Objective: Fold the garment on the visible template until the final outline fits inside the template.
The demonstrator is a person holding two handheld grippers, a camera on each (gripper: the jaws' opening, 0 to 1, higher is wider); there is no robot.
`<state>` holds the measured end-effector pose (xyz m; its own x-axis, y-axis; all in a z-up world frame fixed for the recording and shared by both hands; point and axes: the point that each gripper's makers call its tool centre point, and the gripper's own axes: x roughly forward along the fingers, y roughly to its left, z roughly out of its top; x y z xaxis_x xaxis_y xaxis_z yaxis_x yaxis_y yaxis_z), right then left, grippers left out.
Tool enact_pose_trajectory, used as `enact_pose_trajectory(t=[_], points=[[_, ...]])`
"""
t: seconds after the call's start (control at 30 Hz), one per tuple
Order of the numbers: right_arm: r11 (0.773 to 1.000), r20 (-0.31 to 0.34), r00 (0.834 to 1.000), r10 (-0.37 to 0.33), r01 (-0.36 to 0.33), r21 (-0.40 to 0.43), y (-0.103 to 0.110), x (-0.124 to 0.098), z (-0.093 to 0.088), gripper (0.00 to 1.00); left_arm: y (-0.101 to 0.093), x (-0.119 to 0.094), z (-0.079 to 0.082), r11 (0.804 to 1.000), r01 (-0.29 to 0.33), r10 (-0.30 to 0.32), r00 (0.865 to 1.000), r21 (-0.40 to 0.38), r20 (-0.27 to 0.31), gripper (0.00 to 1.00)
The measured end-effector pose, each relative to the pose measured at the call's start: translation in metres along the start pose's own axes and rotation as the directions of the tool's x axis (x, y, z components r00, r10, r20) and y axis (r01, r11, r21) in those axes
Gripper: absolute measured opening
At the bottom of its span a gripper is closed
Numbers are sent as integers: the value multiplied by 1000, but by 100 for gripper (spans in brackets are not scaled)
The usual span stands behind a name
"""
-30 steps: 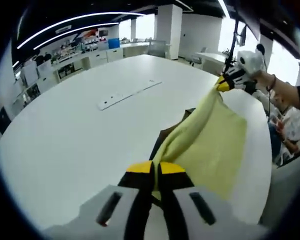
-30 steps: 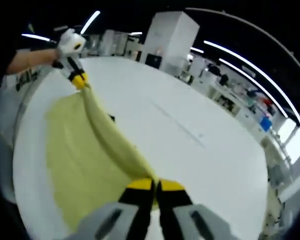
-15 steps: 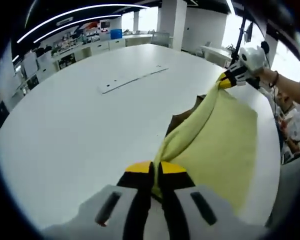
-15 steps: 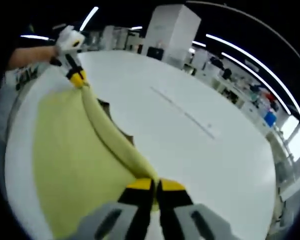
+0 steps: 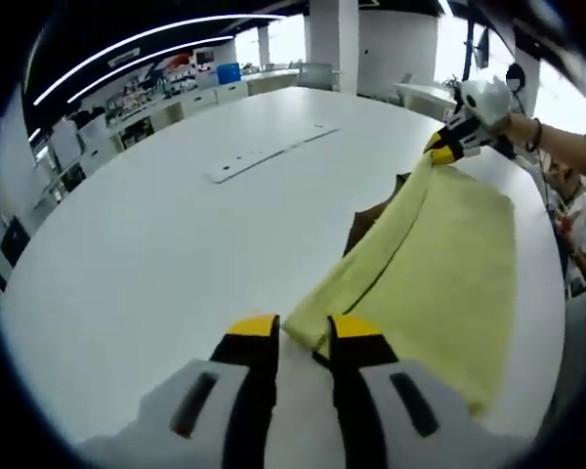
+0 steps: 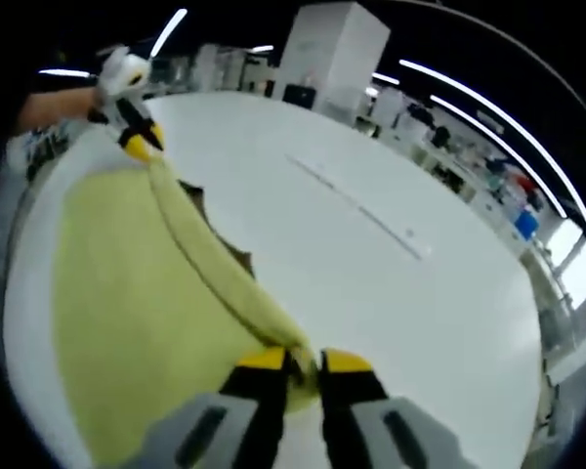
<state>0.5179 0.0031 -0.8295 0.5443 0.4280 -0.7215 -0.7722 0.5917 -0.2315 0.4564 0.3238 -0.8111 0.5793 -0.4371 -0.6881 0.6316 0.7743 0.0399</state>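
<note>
A pale yellow garment (image 5: 439, 264) lies spread flat on a large white table (image 5: 156, 254), with its long folded edge running between the two grippers. In the left gripper view, the left gripper (image 5: 295, 337) sits at the near end of that edge; its yellow-tipped jaws stand apart, with the corner of the cloth lying in the gap between them, and whether either jaw is touching the fabric cannot be told. At the far end of the same edge, the right gripper (image 5: 443, 149) meets the cloth's other corner, held by a person's hand (image 5: 488, 103) at the upper right. A dark brown template (image 5: 363, 220) shows as a strip just beside the folded edge, mostly covered by the garment. In the right gripper view, the garment (image 6: 146, 293) fills the left part of the table (image 6: 391, 293), and the right gripper (image 6: 303, 363) has its jaws slightly parted with the bunched corner of the fabric between the tips; a firm pinch cannot be confirmed. The left gripper (image 6: 137, 147) appears at the upper left at the cloth's far corner, with the template (image 6: 236, 256) peeking out along the fold. A long thin white strip (image 5: 269, 154) lies on the table well apart from the garment.
</note>
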Motion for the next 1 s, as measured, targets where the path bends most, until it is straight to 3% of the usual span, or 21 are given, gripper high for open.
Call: enact_pose_trajectory(t=[0.2, 0.33, 0.53, 0.77, 1.0], points=[[1000, 17, 1000, 19, -19, 2, 6, -6, 3, 14, -9, 0, 4, 993, 22, -25, 999, 113, 21, 22], [1000, 13, 1000, 25, -25, 2, 6, -5, -1, 17, -8, 8, -4, 980, 31, -25, 999, 199, -33, 23], [1000, 5, 1000, 23, -23, -5, 4, -6, -7, 19, 1, 17, -12, 978, 28, -17, 998, 209, -53, 20], [1000, -9, 1000, -2, 2, 17, -7, -6, -18, 16, 2, 18, -20, 961, 34, -12, 997, 273, -81, 19], [1000, -17, 1000, -10, 10, -5, -7, -4, -21, 12, 1, 17, -19, 952, 37, -21, 998, 304, -56, 15]])
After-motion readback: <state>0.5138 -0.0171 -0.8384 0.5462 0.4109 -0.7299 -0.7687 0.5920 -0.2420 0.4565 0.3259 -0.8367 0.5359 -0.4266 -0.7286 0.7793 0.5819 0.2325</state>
